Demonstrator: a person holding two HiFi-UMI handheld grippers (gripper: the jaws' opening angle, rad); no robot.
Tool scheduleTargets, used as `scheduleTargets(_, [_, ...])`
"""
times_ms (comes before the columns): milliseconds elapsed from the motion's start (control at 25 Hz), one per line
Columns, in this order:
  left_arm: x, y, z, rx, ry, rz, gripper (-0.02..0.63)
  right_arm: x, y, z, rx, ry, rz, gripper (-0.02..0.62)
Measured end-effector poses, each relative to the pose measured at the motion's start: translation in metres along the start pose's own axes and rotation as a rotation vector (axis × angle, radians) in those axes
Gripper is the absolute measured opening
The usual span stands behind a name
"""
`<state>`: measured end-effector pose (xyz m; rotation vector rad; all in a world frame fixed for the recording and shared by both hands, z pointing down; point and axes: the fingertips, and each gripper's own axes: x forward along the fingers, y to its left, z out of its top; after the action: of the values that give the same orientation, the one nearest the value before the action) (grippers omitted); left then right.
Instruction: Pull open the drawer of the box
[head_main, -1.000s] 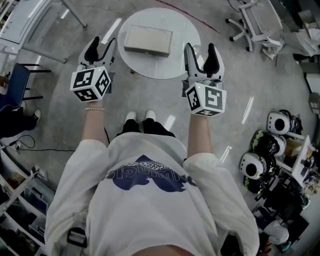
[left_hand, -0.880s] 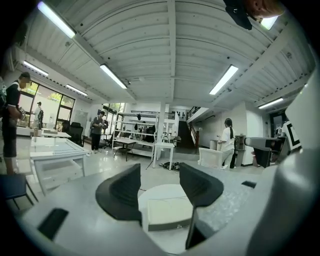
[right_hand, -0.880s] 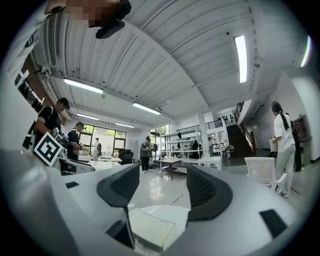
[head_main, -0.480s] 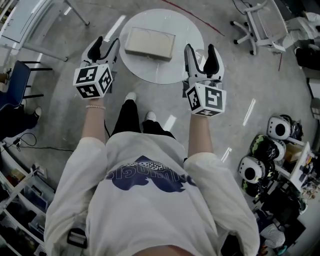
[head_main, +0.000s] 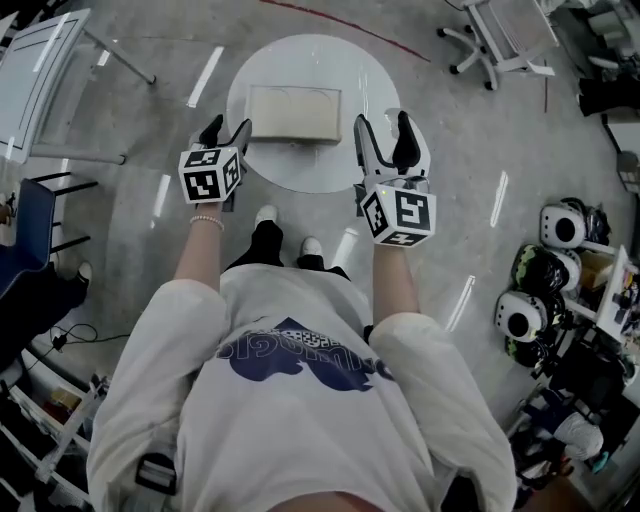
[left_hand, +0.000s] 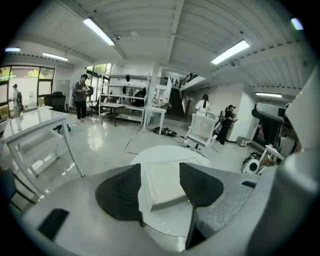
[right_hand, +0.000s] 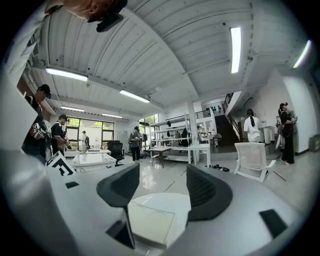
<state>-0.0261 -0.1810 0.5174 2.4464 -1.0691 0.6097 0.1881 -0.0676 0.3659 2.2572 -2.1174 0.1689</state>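
Person stood at round white surface (head_main: 375, 90), box (head_main: 294, 113) lying at centre. Left hand-held gripper (head_main: 227, 130) and right hand-held gripper (head_main: 383, 124) hovered at near rim, jaws apart, both empty. Approach stage, likely; next: find drawer front, grip, pull. Drawer handle not discernible from any view.

The box (head_main: 294, 113) lies on the round tabletop (head_main: 300, 60), about at its middle; the left tool (head_main: 226, 128) hangs at the tabletop's near left edge, just beside the box's left end; the right tool (head_main: 383, 125) hangs at the near right edge, just right of the box; neither touches it; the person's shoes (head_main: 265, 215) stand on the floor (head_main: 150, 230) before the tabletop; an office chair (head_main: 500, 35) stands behind and to the right; helmets (head_main: 535, 283) lie far right.
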Motion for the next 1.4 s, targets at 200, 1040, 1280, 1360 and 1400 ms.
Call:
scheduleTargets(200, [0.044, 0.019, -0.045, -0.068, 0.15, -0.017, 0.229, 0.009, 0.003, -0.026, -0.016, 0.072, -0.037, 0.268])
scheduleTargets(1040, [0.099, 0.023, -0.08, -0.176, 0.468, -0.119, 0.124, 0.042, 0.002, -0.105, 0.096, 0.283, -0.148, 0.268])
scheduleTargets(1280, [0.102, 0.024, -0.08, -0.202, 0.521, -0.133, 0.123, 0.039, 0.017, -0.174, 0.198, 0.492, -0.139, 0.264])
scheduleTargets(1360, [0.101, 0.024, -0.08, -0.198, 0.534, -0.129, 0.123, 0.037, 0.027, -0.204, 0.246, 0.574, -0.132, 0.26])
scheduleTargets(1400, [0.101, 0.023, -0.081, -0.198, 0.536, -0.129, 0.123, 0.037, 0.033, -0.218, 0.265, 0.618, -0.123, 0.257])
